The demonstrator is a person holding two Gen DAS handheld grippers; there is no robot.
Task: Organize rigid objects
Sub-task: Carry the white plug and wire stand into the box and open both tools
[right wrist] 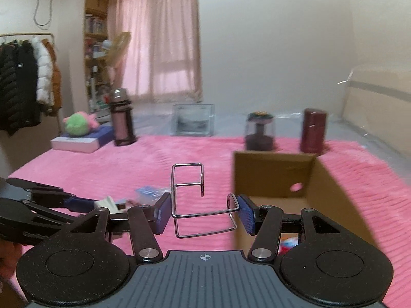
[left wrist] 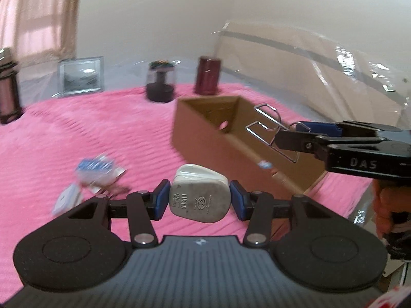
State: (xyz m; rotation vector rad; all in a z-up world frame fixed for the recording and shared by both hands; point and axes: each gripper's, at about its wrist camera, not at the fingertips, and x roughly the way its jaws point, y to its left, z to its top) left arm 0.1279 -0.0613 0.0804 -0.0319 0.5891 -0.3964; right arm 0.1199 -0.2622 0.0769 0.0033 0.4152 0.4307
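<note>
My left gripper (left wrist: 199, 200) is shut on a white plug adapter (left wrist: 199, 193) and holds it above the pink blanket (left wrist: 77, 133). My right gripper (right wrist: 203, 213) is shut on a bent wire rack (right wrist: 190, 195). In the left wrist view the right gripper (left wrist: 295, 133) holds the wire rack (left wrist: 269, 128) over the open cardboard box (left wrist: 205, 138). In the right wrist view the box (right wrist: 272, 174) lies to the right and the left gripper (right wrist: 84, 202) with the adapter (right wrist: 109, 204) to the left.
A blue-and-white packet (left wrist: 96, 169) and a small white item (left wrist: 66, 197) lie on the blanket. At the far edge stand a dark red cylinder (left wrist: 208, 75), a dark jar (left wrist: 160, 80), a glass box (left wrist: 81, 77) and a flask (right wrist: 122, 118). A plastic-wrapped headboard (left wrist: 321, 59) is at right.
</note>
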